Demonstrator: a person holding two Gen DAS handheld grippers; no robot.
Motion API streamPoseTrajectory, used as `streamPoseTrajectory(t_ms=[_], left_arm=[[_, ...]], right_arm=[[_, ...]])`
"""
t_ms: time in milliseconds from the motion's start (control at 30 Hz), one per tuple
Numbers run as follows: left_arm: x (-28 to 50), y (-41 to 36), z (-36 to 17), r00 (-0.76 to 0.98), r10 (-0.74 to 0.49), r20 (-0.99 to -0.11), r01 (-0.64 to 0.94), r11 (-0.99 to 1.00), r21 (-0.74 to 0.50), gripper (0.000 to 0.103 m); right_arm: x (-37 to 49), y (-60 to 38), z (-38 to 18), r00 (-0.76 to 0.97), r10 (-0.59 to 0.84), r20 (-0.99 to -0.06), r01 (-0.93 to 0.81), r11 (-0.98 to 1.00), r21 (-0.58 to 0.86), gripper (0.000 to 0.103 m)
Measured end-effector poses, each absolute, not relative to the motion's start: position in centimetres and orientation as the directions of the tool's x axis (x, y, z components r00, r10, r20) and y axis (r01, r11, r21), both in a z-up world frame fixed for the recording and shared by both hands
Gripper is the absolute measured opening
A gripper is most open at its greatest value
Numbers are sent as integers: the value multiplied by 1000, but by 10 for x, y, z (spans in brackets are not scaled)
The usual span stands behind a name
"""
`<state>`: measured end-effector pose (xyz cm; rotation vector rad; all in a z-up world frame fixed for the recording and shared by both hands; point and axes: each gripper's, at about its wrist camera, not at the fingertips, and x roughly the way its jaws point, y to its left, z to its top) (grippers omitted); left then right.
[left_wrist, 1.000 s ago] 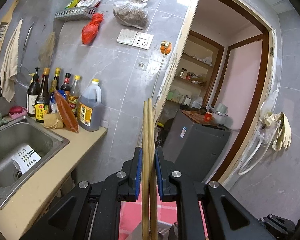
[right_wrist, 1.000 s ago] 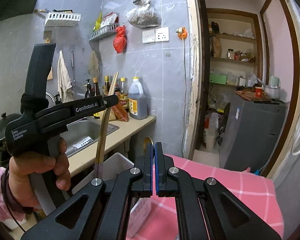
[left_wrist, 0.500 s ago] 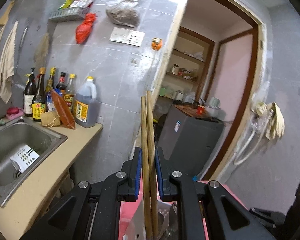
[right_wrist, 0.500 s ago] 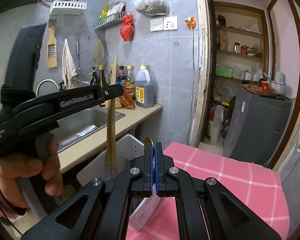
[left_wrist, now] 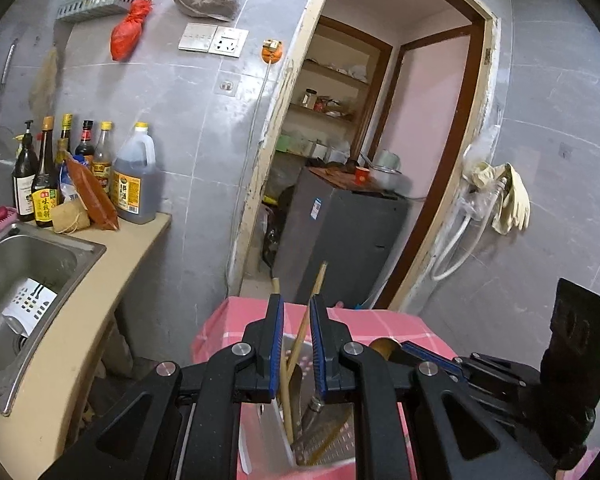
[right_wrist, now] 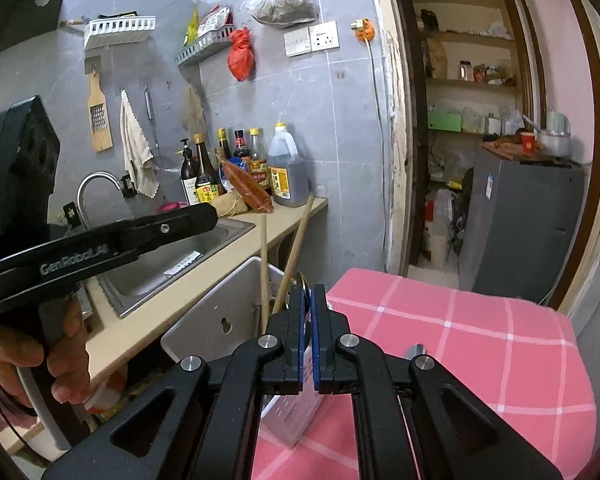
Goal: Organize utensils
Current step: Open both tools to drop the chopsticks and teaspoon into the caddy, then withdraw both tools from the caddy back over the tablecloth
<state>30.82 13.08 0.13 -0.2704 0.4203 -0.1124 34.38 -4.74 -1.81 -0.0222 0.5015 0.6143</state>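
chopsticks [left_wrist: 300, 344] now dropped into white utensil holder [right_wrist: 236, 304]; your left gripper [left_wrist: 296, 344] parted, empty. your right gripper [right_wrist: 308, 312] pinches spoon [right_wrist: 305, 285]; bin it next.

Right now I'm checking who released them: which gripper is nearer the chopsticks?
Left. The left gripper sits open right above the chopsticks in the holder; the right gripper, clamping a spoon, is beside them.

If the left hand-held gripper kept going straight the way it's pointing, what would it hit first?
Probably the chopsticks leaning between the open fingers of the left hand-held gripper, standing in the white utensil holder. Beyond them comes the pink tablecloth, though depth is unclear.
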Motion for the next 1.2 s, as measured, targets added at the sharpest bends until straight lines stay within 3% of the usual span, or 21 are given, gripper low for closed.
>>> streamPoseTrajectory(t_ms=[67, 267, 467, 567, 633, 800, 933, 1200], left_arm=[[305, 130, 1, 905, -165, -392, 51, 957, -286, 15], [293, 130, 2, 909, -150, -388, 23, 950, -313, 30], [277, 123, 10, 928, -107, -356, -7, 953, -303, 48], [270, 114, 14, 937, -87, -338, -15, 957, -290, 61], [263, 106, 17, 945, -71, -320, -24, 959, -283, 74], [255, 84, 19, 949, -60, -311, -23, 967, -255, 90], [252, 61, 19, 948, -59, -313, -13, 974, -225, 101], [256, 16, 11, 933, -93, -347, 33, 984, -177, 102]], right_arm=[[342, -48, -20, 700, 549, -457, -557, 820, 132, 6], [332, -61, -17, 715, 549, -433, -542, 826, 154, 24], [320, -94, -3, 774, 511, -374, -477, 859, 186, 46], [316, -115, 4, 806, 480, -346, -435, 877, 205, 64], [315, -130, 7, 821, 468, -328, -415, 883, 220, 83], [307, -165, 14, 852, 429, -301, -371, 900, 230, 100], [302, -191, 17, 871, 395, -291, -341, 914, 220, 102], [301, -240, 5, 884, 325, -335, -268, 941, 206, 102]])
